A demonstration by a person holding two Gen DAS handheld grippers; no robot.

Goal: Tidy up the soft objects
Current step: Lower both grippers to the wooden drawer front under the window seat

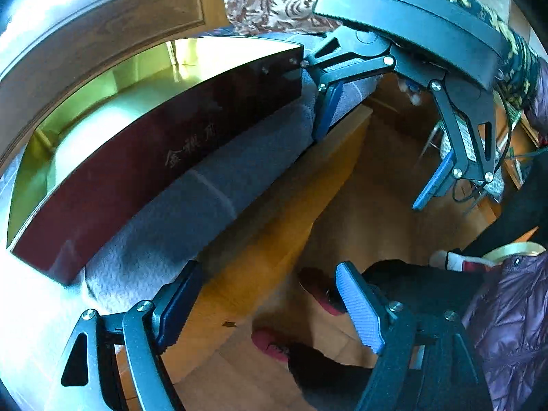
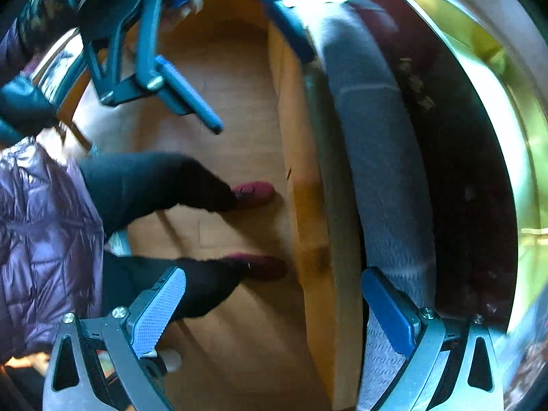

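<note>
The grey towel (image 1: 191, 205) lies as a long folded strip along the near edge of the bench (image 1: 260, 239), pressed against the front wall of a dark red box (image 1: 144, 157) with a gold-lined interior.

The left tool (image 1: 270, 311) stands wide, with nothing between its fingers; its left finger sits just beside the near end of the towel, and the right finger hangs over the wooden floor (image 1: 370, 185).

The right tool (image 2: 274, 311) is likewise spread wide and grips nothing. In the right wrist view its right finger (image 2: 387, 311) lies over the towel (image 2: 380, 157), though contact cannot be judged.

A person's dark trouser legs and red shoes (image 2: 255, 193) stand on the floor below the bench edge.
</note>
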